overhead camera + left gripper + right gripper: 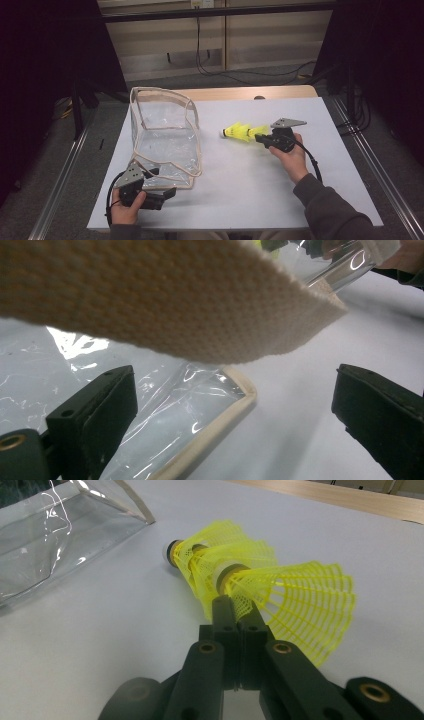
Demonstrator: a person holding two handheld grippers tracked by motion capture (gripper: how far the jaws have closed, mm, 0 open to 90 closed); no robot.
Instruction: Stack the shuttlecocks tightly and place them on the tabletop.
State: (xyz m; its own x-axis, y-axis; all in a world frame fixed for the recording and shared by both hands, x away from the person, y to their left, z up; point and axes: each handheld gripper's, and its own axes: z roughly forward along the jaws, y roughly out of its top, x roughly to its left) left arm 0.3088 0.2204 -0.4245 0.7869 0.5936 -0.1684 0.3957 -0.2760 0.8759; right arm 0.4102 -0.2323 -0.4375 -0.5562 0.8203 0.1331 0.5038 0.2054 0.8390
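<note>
A stack of nested yellow plastic shuttlecocks (240, 132) lies on its side on the white sheet, cork end toward a clear plastic bag (165, 135) with beige trim. My right gripper (260, 138) comes at it from the right. In the right gripper view the right gripper (235, 609) is shut on the mesh skirt of the nearest of the shuttlecocks (280, 595). My left gripper (159, 183) sits at the bag's near corner. In the left gripper view its jaws stand wide open over the bag's trimmed corner (220, 415), under a beige strap (150, 295).
The white sheet (250, 185) covers most of a wooden table (240, 93). The bag (45, 535) stands open-topped at the left. Metal rails run along both sides of the table, and cables lie on the floor beyond its far edge.
</note>
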